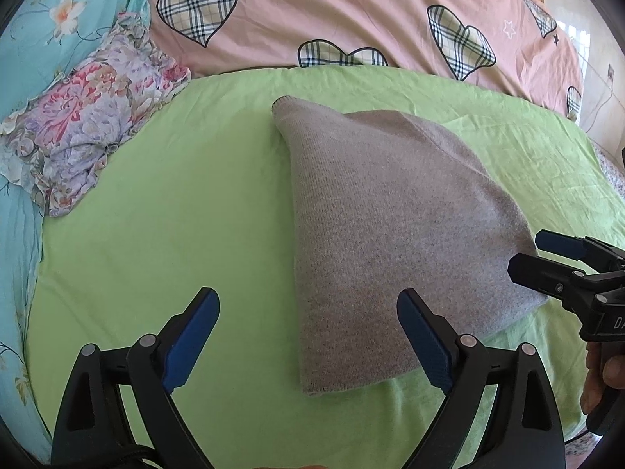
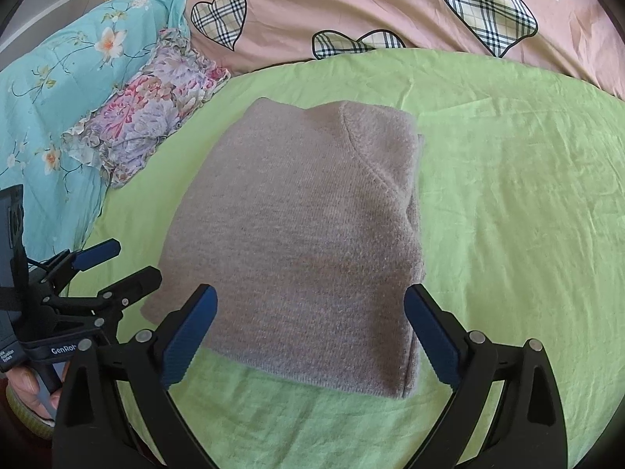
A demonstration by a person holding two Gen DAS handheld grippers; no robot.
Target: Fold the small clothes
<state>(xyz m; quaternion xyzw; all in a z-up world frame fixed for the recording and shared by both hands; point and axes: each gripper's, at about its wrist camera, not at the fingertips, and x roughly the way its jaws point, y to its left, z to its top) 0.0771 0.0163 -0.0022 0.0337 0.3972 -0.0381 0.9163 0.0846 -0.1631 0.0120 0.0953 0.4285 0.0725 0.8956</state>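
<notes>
A grey knit garment [image 1: 390,226] lies folded into a compact rectangle on the green sheet [image 1: 175,215]; it also shows in the right wrist view [image 2: 304,242]. My left gripper [image 1: 308,336] is open and empty, just in front of the garment's near left corner. It shows from the side in the right wrist view [image 2: 125,262]. My right gripper [image 2: 310,336] is open and empty, over the garment's near edge. It shows at the garment's right edge in the left wrist view [image 1: 527,254].
A floral cloth [image 1: 90,125] lies at the left edge of the green sheet, also in the right wrist view [image 2: 152,109]. A pink quilt with plaid hearts [image 1: 351,11] lies behind, and a turquoise flowered cover [image 1: 47,19] at the left.
</notes>
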